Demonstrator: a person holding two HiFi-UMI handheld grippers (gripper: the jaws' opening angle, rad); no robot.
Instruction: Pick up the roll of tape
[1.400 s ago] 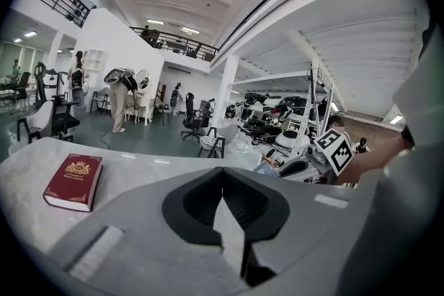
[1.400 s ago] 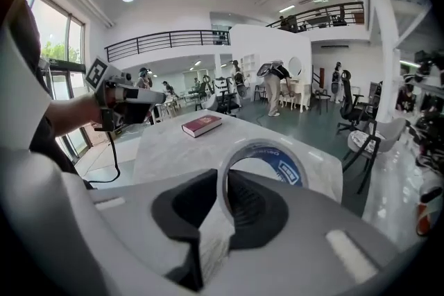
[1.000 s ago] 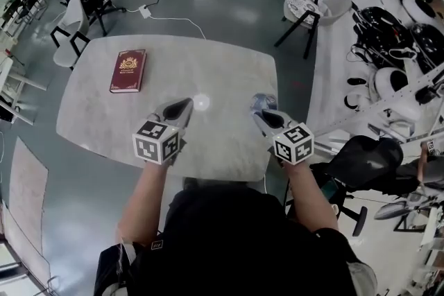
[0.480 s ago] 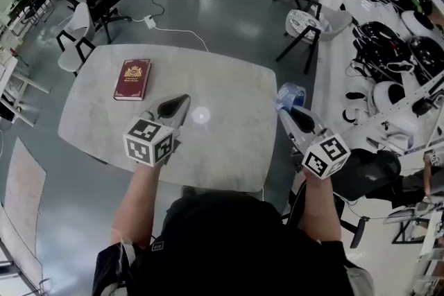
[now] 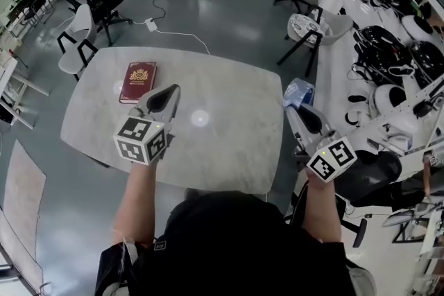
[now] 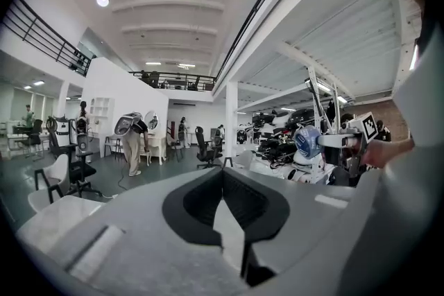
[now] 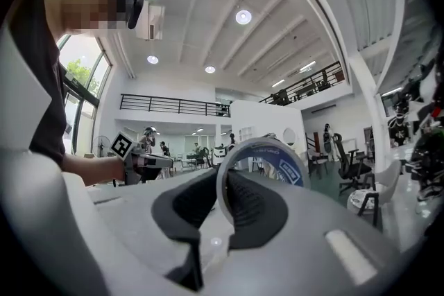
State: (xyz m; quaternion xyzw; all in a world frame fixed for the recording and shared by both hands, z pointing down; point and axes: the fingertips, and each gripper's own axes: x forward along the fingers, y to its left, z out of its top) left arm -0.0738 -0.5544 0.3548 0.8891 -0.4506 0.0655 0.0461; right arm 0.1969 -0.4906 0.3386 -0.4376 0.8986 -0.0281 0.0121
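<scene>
The roll of tape [image 5: 297,91], clear with a blue-printed core, is off the table, clamped on edge in my right gripper [image 5: 297,106] beyond the table's right edge. In the right gripper view the tape [image 7: 262,161] stands upright between the jaws of the right gripper [image 7: 223,180], which are shut on its rim. My left gripper [image 5: 161,99] hovers above the left half of the marble table [image 5: 229,149], shut with nothing in it. The left gripper view shows the left gripper [image 6: 223,180] with its jaws together, and the tape [image 6: 307,142] at the right.
A red book [image 5: 137,82] lies on the table's far left, just beyond the left gripper. Chairs [image 5: 78,45] stand left of the table and robot parts [image 5: 388,38] crowd the right side. A white cable [image 5: 177,28] runs over the floor behind the table.
Both grippers have risen. The right one carried the tape up from the table's right edge and outward to the right. The left one drifted left toward the book.
</scene>
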